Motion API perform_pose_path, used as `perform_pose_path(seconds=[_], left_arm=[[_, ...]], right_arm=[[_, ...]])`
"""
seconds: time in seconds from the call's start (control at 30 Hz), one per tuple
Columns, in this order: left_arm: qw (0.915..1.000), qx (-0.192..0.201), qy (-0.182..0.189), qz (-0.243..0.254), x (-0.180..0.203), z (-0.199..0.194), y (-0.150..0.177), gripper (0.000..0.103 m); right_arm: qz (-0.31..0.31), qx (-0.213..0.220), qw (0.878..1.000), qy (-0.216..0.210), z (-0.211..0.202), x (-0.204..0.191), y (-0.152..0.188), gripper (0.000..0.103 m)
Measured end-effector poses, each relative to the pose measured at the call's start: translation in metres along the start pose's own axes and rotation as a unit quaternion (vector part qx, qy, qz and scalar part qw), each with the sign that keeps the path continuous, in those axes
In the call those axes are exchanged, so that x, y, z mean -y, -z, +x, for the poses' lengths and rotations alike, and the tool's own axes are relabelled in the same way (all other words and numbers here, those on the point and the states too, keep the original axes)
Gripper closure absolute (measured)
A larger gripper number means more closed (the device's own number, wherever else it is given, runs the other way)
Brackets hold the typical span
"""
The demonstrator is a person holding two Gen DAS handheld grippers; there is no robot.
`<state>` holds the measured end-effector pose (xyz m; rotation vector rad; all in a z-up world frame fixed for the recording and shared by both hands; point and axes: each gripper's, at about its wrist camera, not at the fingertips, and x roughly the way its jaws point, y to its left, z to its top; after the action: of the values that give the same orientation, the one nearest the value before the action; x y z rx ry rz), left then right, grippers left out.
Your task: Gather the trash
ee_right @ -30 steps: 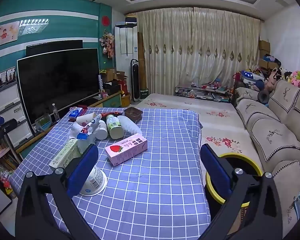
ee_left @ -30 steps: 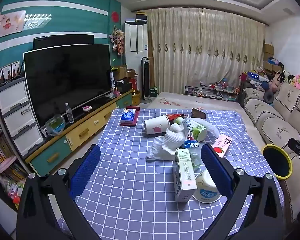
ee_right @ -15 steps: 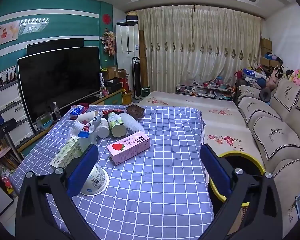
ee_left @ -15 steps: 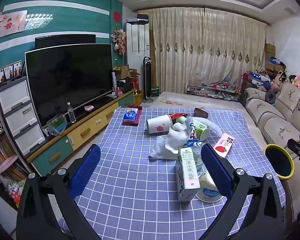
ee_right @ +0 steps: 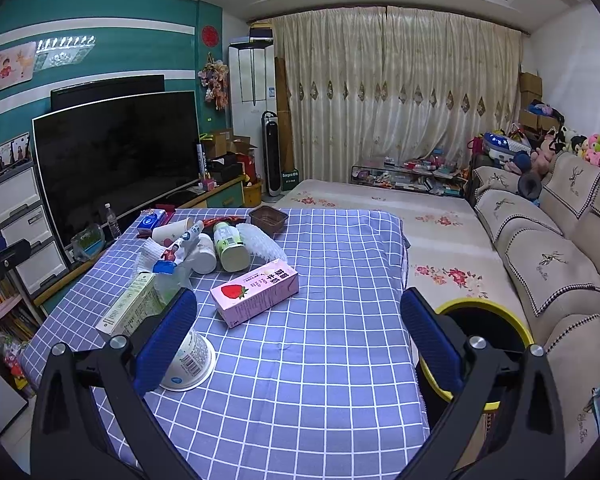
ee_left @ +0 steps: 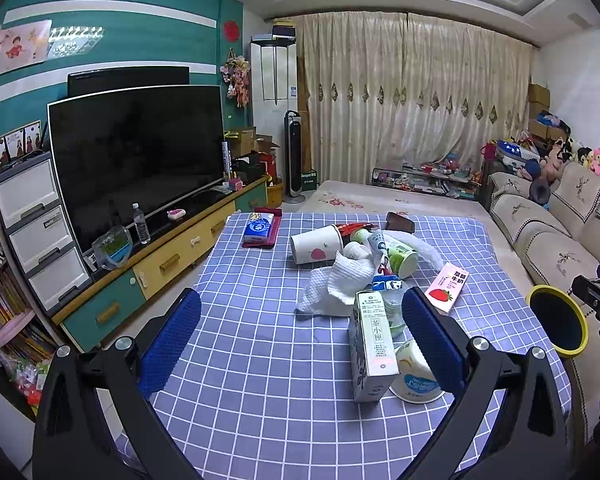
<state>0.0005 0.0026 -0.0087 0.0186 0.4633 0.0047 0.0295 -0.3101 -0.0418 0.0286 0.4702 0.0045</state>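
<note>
Bin [ee_right: 485,322] (dark inside) beside table [ee_right: 320,360]

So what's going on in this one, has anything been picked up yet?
Nothing yet. Both hand-held grippers, left and right, hang open and empty over the checked table. The trash sits untouched: pink strawberry carton, upturned cup, white carton, bottles and tissue. The yellow-rimmed bin stands by the sofa.

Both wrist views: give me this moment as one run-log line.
phase: pre-grasp | left gripper: open, empty | right gripper: open, empty | trash: pink carton on table | bin: beside table
</note>
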Motion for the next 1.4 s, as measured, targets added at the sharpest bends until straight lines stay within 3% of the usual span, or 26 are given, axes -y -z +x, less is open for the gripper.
perform_pose_path(seconds=[1.4], left_arm=[[1.0000,-0.007,0.002,0.003,0.0034,0.0072,-0.0008,0.004]], right_arm=[[0.007,-0.007,1.000,0.002,0.0031,0.0090,0.0019,0.006]])
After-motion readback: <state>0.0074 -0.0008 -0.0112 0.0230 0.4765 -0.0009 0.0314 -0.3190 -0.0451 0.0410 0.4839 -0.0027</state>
